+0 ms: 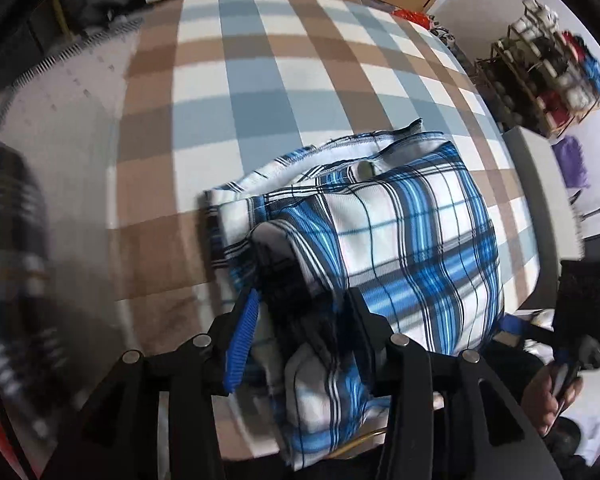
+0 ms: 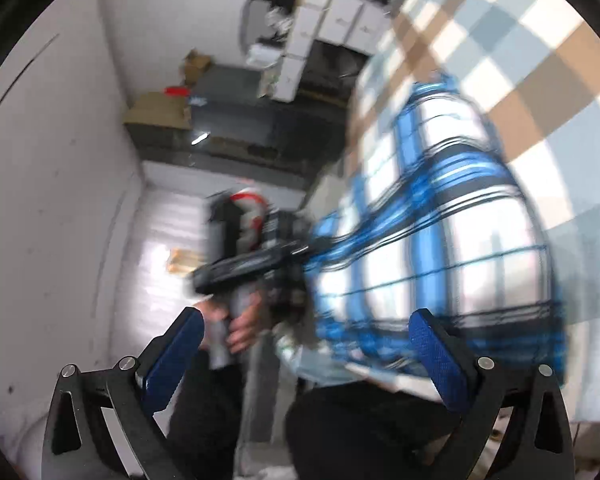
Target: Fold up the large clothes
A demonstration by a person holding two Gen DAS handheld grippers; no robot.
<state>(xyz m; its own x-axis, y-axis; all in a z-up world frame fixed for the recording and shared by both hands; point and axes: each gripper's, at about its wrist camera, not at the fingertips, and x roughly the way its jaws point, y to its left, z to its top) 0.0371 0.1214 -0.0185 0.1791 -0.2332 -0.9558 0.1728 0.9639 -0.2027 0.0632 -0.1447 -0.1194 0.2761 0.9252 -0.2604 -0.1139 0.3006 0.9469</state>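
Fabric of the plaid shirt [image 1: 400,232] bunched between the left gripper [image 1: 300,312]'s parted jaws could snag, undoing the fold.

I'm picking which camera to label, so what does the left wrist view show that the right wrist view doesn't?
Left wrist only: the left claw with a fold of the blue plaid shirt between its fingers, plus a cluttered rack by the wall. Right wrist only: the open, empty right claw and stacked white boxes. Both: the shirt lying folded on the checked cloth.
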